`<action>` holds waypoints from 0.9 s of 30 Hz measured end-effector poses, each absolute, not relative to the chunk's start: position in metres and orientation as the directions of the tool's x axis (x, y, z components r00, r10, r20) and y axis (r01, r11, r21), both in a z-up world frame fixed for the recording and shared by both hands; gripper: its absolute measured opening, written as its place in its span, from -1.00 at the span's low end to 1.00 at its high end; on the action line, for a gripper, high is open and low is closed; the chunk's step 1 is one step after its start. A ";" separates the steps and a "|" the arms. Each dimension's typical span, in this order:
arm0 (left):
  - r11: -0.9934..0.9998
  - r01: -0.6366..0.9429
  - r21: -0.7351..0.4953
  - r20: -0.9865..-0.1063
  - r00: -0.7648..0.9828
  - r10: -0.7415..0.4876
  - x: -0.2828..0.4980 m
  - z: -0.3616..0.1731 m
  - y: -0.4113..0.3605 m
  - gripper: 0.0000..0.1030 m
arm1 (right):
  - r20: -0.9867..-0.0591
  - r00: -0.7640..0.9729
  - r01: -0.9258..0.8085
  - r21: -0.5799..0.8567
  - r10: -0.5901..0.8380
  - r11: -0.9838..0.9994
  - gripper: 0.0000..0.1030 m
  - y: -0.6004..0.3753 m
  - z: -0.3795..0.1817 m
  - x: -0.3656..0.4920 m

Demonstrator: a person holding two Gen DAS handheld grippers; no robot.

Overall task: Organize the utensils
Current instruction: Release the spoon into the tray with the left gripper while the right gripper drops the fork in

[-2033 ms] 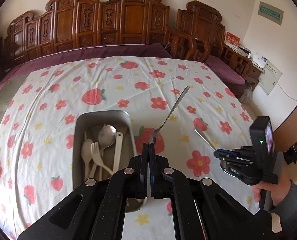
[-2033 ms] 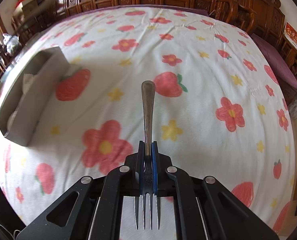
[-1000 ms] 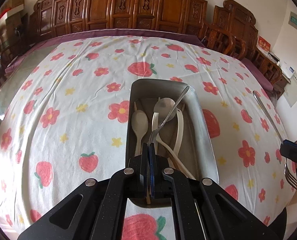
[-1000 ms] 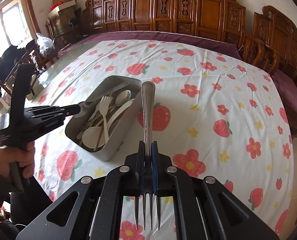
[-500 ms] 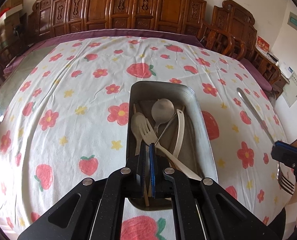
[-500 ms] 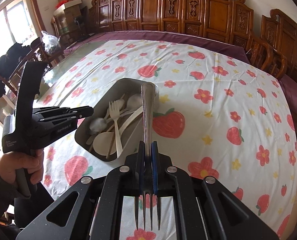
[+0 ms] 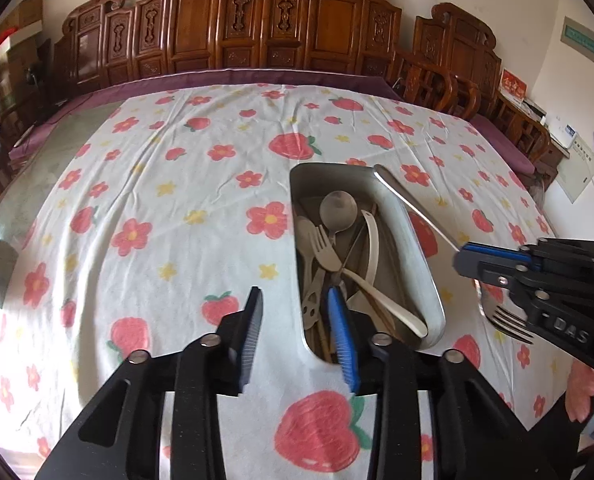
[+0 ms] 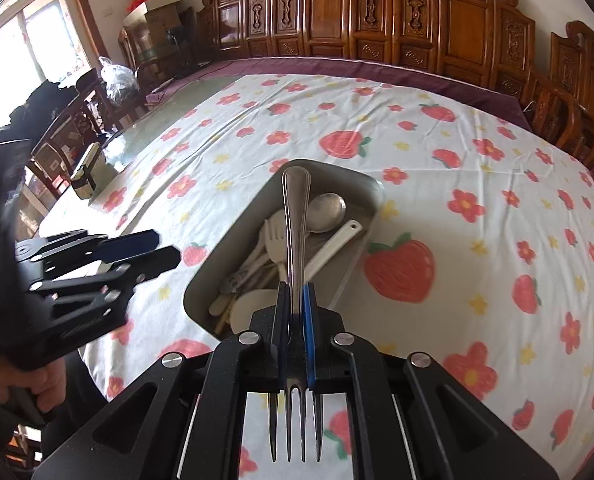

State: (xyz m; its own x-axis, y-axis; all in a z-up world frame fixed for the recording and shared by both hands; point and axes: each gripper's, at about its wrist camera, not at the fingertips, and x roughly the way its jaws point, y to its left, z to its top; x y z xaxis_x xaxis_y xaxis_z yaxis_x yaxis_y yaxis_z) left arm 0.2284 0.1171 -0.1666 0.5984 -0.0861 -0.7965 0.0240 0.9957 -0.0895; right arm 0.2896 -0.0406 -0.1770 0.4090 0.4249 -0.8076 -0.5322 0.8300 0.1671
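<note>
A grey metal tray (image 7: 417, 248) (image 8: 233, 248) lies on the flowered cloth and holds several utensils: a metal spoon (image 7: 339, 210) (image 8: 327, 206), a pale plastic fork (image 7: 325, 246), white spoons. My left gripper (image 7: 297, 304) (image 8: 165, 248) is open and empty, just above the tray's near left edge. My right gripper (image 8: 295, 292) (image 7: 463, 254) is shut on a steel fork (image 8: 295, 216) (image 7: 409, 204), handle forward over the tray, tines (image 7: 511, 324) behind the jaws.
The table carries a white cloth (image 7: 157, 220) with strawberries and flowers. Carved wooden chairs (image 7: 277, 28) line the far side. A small box (image 8: 85, 178) stands on the bare glass at the left. The person's hand (image 8: 37, 392) holds the left gripper.
My left gripper has opened and let its metal utensil drop into the tray. My right gripper has carried the steel fork closer, over the tray.
</note>
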 end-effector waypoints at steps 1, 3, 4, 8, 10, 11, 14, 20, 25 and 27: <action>0.996 0.025 -0.086 -0.794 0.602 -0.084 0.226 -0.165 0.120 -0.25 | -0.808 0.407 -0.532 0.170 0.426 0.830 -0.84 -0.036 -0.178 0.292; 0.997 0.024 -0.078 -0.789 0.609 -0.077 0.223 -0.161 0.124 0.05 | -0.812 0.403 -0.526 0.173 0.423 0.833 -0.85 -0.030 -0.182 0.298; 0.997 0.026 -0.075 -0.785 0.615 -0.075 0.221 -0.159 0.126 0.08 | -0.814 0.400 -0.522 0.174 0.420 0.835 -0.85 -0.027 -0.184 0.300; 0.996 0.031 -0.080 -0.773 0.630 -0.082 0.216 -0.154 0.134 0.30 | -0.821 0.404 -0.518 0.157 0.403 0.841 -0.85 -0.016 -0.188 0.308; 0.996 0.031 -0.084 -0.768 0.635 -0.084 0.214 -0.154 0.138 0.41 | -0.823 0.404 -0.515 0.156 0.399 0.843 -0.85 -0.012 -0.190 0.312; 0.996 0.028 -0.079 -0.767 0.636 -0.079 0.214 -0.155 0.140 0.46 | -0.824 0.404 -0.514 0.153 0.396 0.844 -0.85 -0.010 -0.191 0.313; 0.998 0.018 -0.059 -0.767 0.639 -0.057 0.214 -0.159 0.144 0.65 | -0.832 0.399 -0.512 0.146 0.385 0.846 -0.85 -0.004 -0.196 0.318; 0.998 0.002 -0.070 -0.771 0.635 -0.055 0.212 -0.166 0.153 0.82 | -0.857 0.375 -0.480 0.146 0.353 0.865 -0.84 0.001 -0.213 0.333; 0.998 0.000 -0.062 -0.771 0.634 -0.048 0.211 -0.166 0.153 0.82 | -0.867 0.377 -0.451 0.134 0.325 0.882 -0.84 0.001 -0.222 0.345; 0.998 -0.003 -0.056 -0.772 0.635 -0.041 0.210 -0.166 0.152 0.82 | -0.867 0.375 -0.444 0.141 0.327 0.885 -0.84 0.001 -0.223 0.349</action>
